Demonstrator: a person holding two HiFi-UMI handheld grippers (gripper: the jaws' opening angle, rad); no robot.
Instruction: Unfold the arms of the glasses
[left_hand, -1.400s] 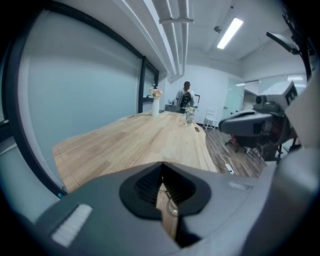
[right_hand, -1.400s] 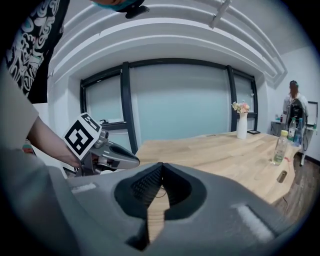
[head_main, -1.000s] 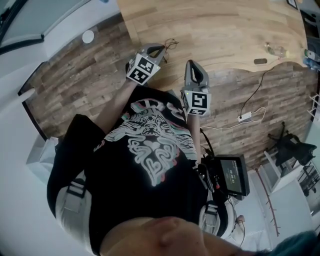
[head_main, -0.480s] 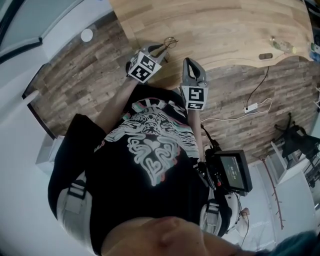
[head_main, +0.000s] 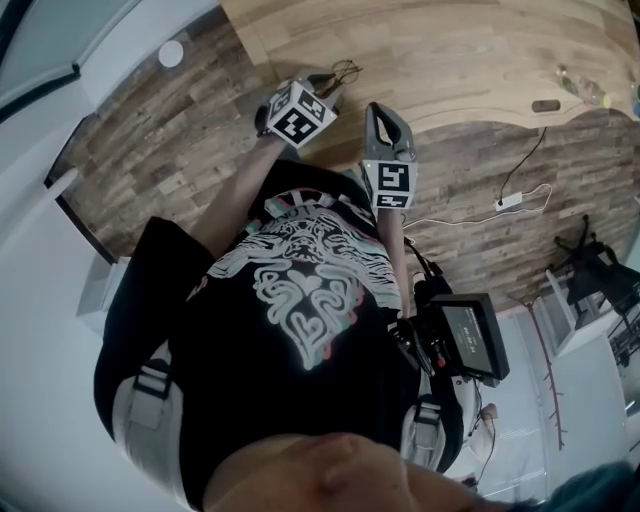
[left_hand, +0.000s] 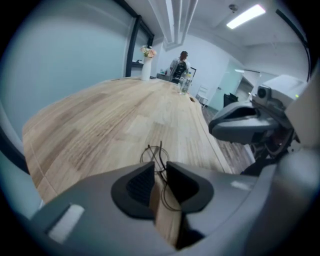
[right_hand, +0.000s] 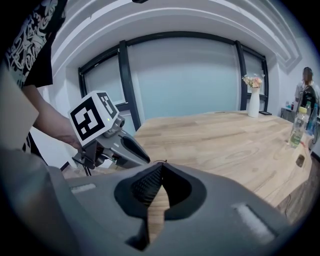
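Observation:
Thin wire-framed glasses (head_main: 345, 72) lie near the front edge of the wooden table (head_main: 450, 50). In the left gripper view the glasses (left_hand: 156, 154) sit right at the jaw tips, with one wire strand running down through the narrow gap. My left gripper (head_main: 328, 88) (left_hand: 160, 167) is open only a little around that wire, and wood shows between its jaws. To its right, over the table edge, my right gripper (head_main: 378, 108) (right_hand: 161, 167) is shut and empty. The right gripper view shows the left gripper (right_hand: 125, 150) just ahead to the left.
A vase of flowers (left_hand: 146, 70), bottles (left_hand: 184, 82) and a person (left_hand: 180, 65) are at the table's far end. A small dark object (head_main: 546, 105) lies near the curved table edge. A cable with an adapter (head_main: 510, 200) lies on the plank floor.
My left gripper has moved forward onto the glasses, so its jaws now reach them. The right gripper has stayed shut and has hardly shifted.

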